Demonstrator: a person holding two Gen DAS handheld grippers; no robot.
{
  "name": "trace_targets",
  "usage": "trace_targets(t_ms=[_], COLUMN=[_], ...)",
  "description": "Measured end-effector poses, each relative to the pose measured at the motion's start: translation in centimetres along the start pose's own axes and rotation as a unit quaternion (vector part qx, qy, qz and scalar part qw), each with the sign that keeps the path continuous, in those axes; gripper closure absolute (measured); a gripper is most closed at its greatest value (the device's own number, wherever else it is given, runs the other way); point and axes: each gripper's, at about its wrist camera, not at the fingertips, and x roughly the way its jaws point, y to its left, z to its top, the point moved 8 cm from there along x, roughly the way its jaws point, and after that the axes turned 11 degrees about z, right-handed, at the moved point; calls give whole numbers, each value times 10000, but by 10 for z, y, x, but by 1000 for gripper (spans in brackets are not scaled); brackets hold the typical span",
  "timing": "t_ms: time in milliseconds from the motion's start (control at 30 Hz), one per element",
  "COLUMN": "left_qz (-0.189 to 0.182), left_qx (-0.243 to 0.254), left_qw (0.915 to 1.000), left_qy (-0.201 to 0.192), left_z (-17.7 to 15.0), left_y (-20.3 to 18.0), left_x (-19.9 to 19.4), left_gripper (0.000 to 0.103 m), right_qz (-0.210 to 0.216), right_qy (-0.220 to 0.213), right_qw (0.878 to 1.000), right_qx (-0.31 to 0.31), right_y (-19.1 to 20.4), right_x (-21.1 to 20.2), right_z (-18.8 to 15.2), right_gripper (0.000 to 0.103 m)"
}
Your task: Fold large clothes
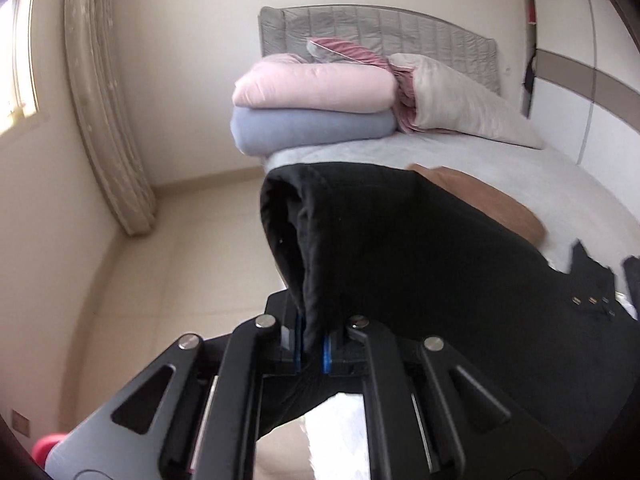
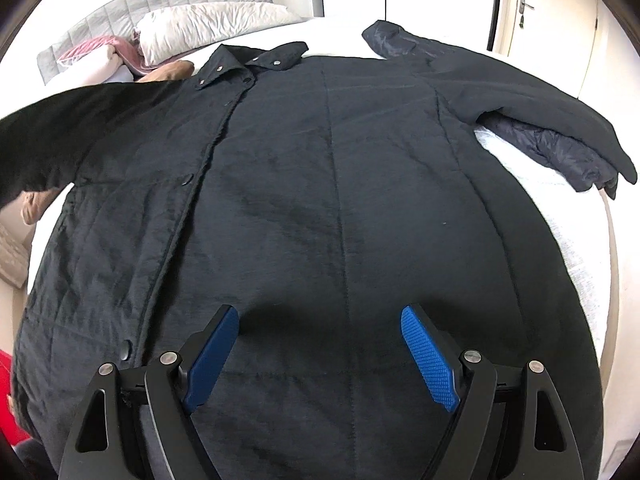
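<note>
Left wrist view: we have the left gripper (image 1: 314,344) clamped on the lifted sleeve of the black coat (image 1: 400,240), a first sleeve fold, next carried inward; right wrist view: our right gripper (image 2: 320,356) hovers wide and empty over the coat spread on the bed (image 2: 576,248).

Bedroom in a home: you are working at a bed (image 2: 576,264) with a white sheet, a grey quilted headboard (image 1: 376,26), a white pillow (image 2: 208,24) and folded pink (image 1: 312,82) and blue duvets (image 1: 312,130) stacked at its head. Around you stand a pale curtain (image 1: 104,92) beside a sunlit window (image 1: 20,52), a tiled floor (image 1: 160,264), white wardrobe doors (image 2: 432,4) and a room door with a lever handle (image 2: 525,5).
</note>
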Motion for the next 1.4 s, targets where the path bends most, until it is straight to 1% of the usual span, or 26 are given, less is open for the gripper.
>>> trace_targets(t_ms=[67, 133, 233, 300, 333, 367, 400, 433, 467, 500, 533, 567, 600, 667, 700, 733, 767, 833, 900, 967, 1000, 1067, 1100, 1233, 1333, 1400], left_qz=[253, 490, 866, 1212, 1348, 1535, 1758, 1993, 2246, 2399, 2411, 2357, 2279, 2122, 1958, 1813, 1600, 1135, 583, -19, -305, -668, -898, -1586, -1890, -1969], left_qx=[34, 56, 37, 146, 183, 235, 295, 362, 437, 469, 478, 489, 509, 585, 641, 668, 673, 666, 632, 695, 778, 864, 932, 1030, 1203, 1406], left_qw=[9997, 9988, 9959, 9908, 9883, 9845, 9799, 9754, 9702, 9667, 9665, 9677, 9695, 9730, 9764, 9792, 9830, 9898, 9949, 9957, 9940, 9905, 9871, 9733, 9625, 9572], left_qy=[-12, 24, 273, 580, 689, 821, 901, 876, 803, 756, 744, 743, 745, 701, 653, 628, 597, 546, 521, 606, 698, 841, 939, 1298, 1533, 1586], left_z=[9, 6, -2, -19, -24, -33, -41, -45, -48, -50, -49, -50, -50, -49, -52, -53, -57, -68, -87, -116, -133, -158, -171, -219, -248, -267], left_y=[-5, -1, -7, -10, -12, -10, -8, -5, 0, 6, 7, 8, 9, 8, 6, 3, -2, -13, -29, -47, -59, -77, -87, -117, -140, -152], left_x=[25, 46, 93, 126, 134, 144, 152, 158, 160, 159, 159, 157, 151, 137, 121, 111, 96, 65, 33, -1, -17, -39, -50, -89, -117, -137], left_gripper=[95, 94, 93, 88, 82, 74, 69, 62, 60, 58, 51, 40, 36, 33, 33, 30, 24, 19, 18, 18, 18, 18, 18, 18, 18, 18], right_qz=[-45, -79, -175, -223, -247, -271, -288, -302, -301, -299, -292, -276, -259, -188, -144, -85, -24, 22, -2, -23, -18, 29, 53, 72, 46, 33], right_qy=[-22, -4, 24, 38, 45, 54, 62, 72, 82, 88, 94, 103, 107, 97, 82, 64, 43, -32, -113, -183, -195, -188, -194, -255, -334, -381], right_qw=[10000, 9999, 9998, 9997, 9996, 9996, 9996, 9995, 9995, 9995, 9995, 9995, 9996, 9998, 9998, 9999, 9999, 9999, 9999, 9998, 9998, 9998, 9998, 9996, 9994, 9993], right_qx=[51, 95, 100, 98, 85, 58, 37, 7, -22, -37, -52, -60, -52, 19, 62, 109, 143, 152, 126, 93, 92, 96, 94, 54, 21, 4], right_y=[-6, -11, -17, -18, -18, -17, -16, -15, -14, -13, -13, -12, -13, -13, -13, -12, -12, -10, -9, -9, -9, -9, -8, -8, -8, -8], right_x=[1, 3, 8, 10, 11, 12, 13, 13, 14, 14, 14, 13, 13, 10, 9, 7, 4, -1, -6, -11, -12, -14, -16, -23, -31, -36], right_z=[1, 2, 6, 9, 10, 10, 10, 10, 10, 10, 10, 9, 9, 9, 9, 9, 9, 9, 10, 10, 10, 8, 8, 7, 9, 11], right_gripper=[18, 18, 18, 18, 18, 18, 18, 18, 18, 18, 18, 18, 18, 18, 18, 18, 18, 18, 18, 18, 18, 18, 18, 18, 18, 18])
